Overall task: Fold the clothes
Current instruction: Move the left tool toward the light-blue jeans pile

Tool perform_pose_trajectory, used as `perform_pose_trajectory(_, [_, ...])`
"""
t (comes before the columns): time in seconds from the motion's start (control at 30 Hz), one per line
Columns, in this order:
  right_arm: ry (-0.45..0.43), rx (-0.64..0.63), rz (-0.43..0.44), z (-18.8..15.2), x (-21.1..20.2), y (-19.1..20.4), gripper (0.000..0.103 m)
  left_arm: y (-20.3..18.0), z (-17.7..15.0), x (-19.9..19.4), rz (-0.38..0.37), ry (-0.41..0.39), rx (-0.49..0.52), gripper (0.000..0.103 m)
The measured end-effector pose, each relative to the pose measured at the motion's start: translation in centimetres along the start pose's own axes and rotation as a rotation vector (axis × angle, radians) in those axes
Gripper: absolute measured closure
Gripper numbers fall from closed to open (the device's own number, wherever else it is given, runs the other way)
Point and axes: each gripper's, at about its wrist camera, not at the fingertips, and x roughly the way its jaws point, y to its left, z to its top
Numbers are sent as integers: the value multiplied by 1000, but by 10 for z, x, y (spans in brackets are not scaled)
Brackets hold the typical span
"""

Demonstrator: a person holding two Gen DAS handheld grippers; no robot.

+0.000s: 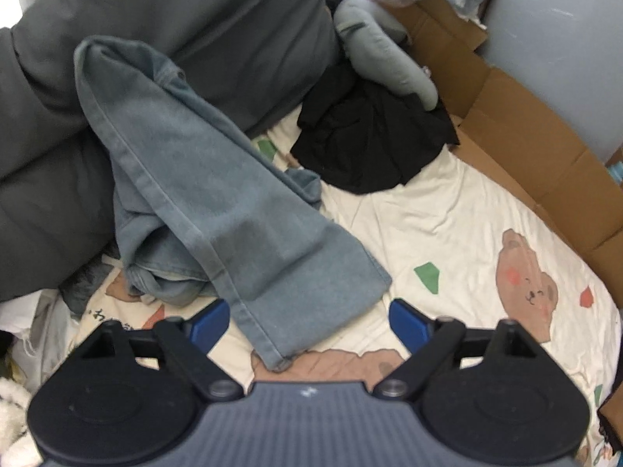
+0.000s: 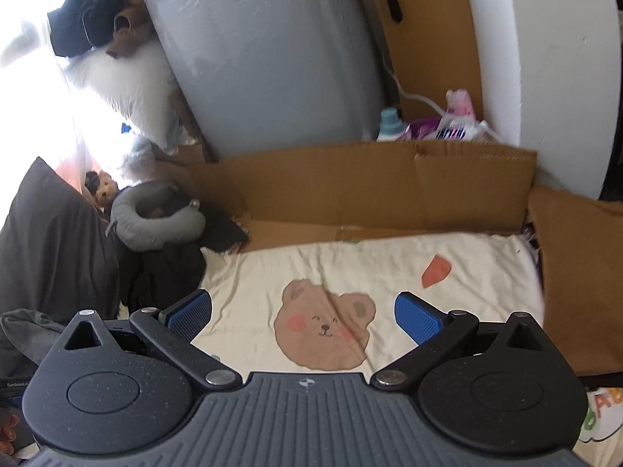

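Observation:
Light blue jeans [image 1: 218, 194] lie in a loose heap on the cream bear-print sheet [image 1: 447, 225], one leg stretched toward the camera. My left gripper [image 1: 309, 321] is open, its blue pads either side of that leg's hem without closing on it. A crumpled black garment [image 1: 370, 140] lies beyond the jeans. In the right wrist view my right gripper [image 2: 303, 311] is open over the bare sheet [image 2: 389, 257], above a bear print, holding nothing. The black garment [image 2: 167, 268] shows at its left.
Dark grey bedding [image 1: 155, 27] is piled at the back left. A grey neck pillow [image 1: 385, 58] rests by the black garment. Flattened cardboard [image 1: 525, 136] lines the sheet's far and right edges. A grey panel [image 2: 264, 58], bottles [image 2: 393, 124] and a white wall stand behind.

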Motion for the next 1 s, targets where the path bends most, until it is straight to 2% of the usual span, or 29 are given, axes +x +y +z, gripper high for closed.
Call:
perform_pose_trajectory(0.27, [105,-7,24,-13,56,3,1,7,-5,44,-6,36,-45,15])
perform_pose_trajectory(0.47, [159,-57,60,-31,94,14,1,-2,-4,74,0,38,21,15])
perform_pose_trajectory(0.63, [215,-105,83,-55,125,24,1,7,-7,103,11,60,16,14])
perform_pose_trajectory(0.73, [249,-104,109,-69,139,31,1,12,-13,117,13,77,-9,14])
perform_pose_trajectory(1.0, [327,-148,150,-102,163,49,1,19,-45,155,7,145,13,11])
